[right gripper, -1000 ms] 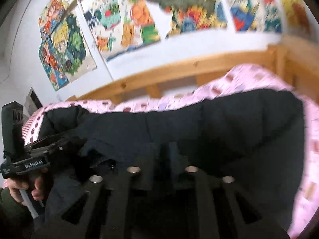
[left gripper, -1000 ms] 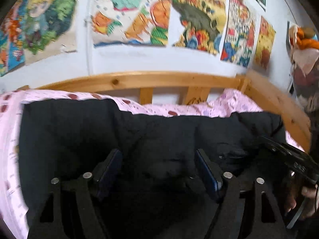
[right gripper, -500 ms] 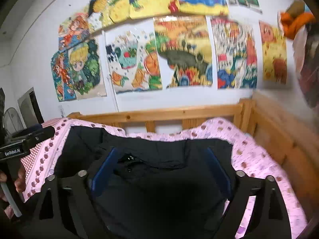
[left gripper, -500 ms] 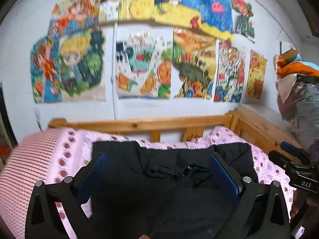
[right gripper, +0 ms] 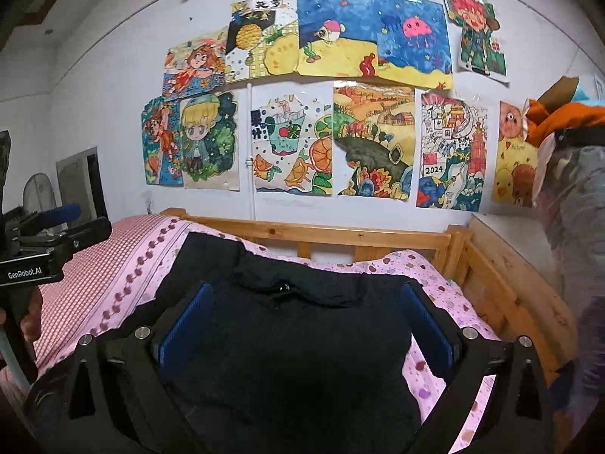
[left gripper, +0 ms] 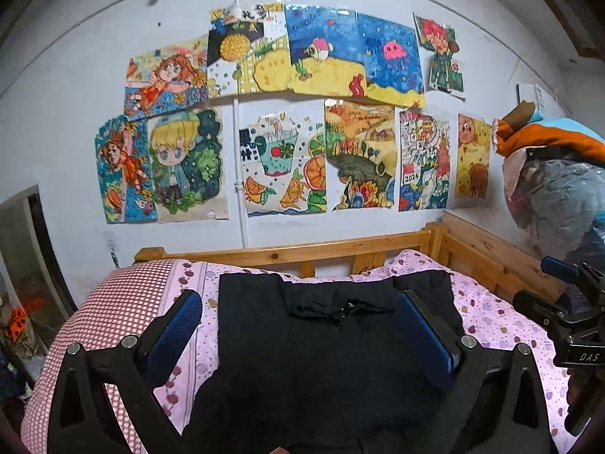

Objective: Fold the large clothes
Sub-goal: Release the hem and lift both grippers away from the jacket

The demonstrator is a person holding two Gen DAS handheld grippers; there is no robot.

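A large black jacket (left gripper: pixel 321 344) lies spread on the bed, its collar and zip toward the headboard. My left gripper (left gripper: pixel 298 299) hovers above its near part, open, nothing between the blue pads. In the right wrist view the same jacket (right gripper: pixel 295 340) fills the lower middle. My right gripper (right gripper: pixel 308 288) hangs over it with jaws still opening; the cloth lies below them and the pads touch nothing. Each gripper shows in the other's view: right fingers (left gripper: pixel 559 266) at the right edge, left fingers (right gripper: pixel 64 212) at the left edge, with a hand below.
The bed has a pink spotted sheet (left gripper: pixel 491 314) and a wooden headboard rail (left gripper: pixel 302 251) and side rail (right gripper: pixel 510 283). A red-checked cover (left gripper: pixel 124 302) lies at the left. Bagged clothes (left gripper: pixel 559 174) are piled at the right. Drawings cover the wall (left gripper: pixel 287 166).
Both grippers rose and drew back from the jacket. Their jaws spread wide and let the cloth go; the jacket now lies flat on the bed below them.
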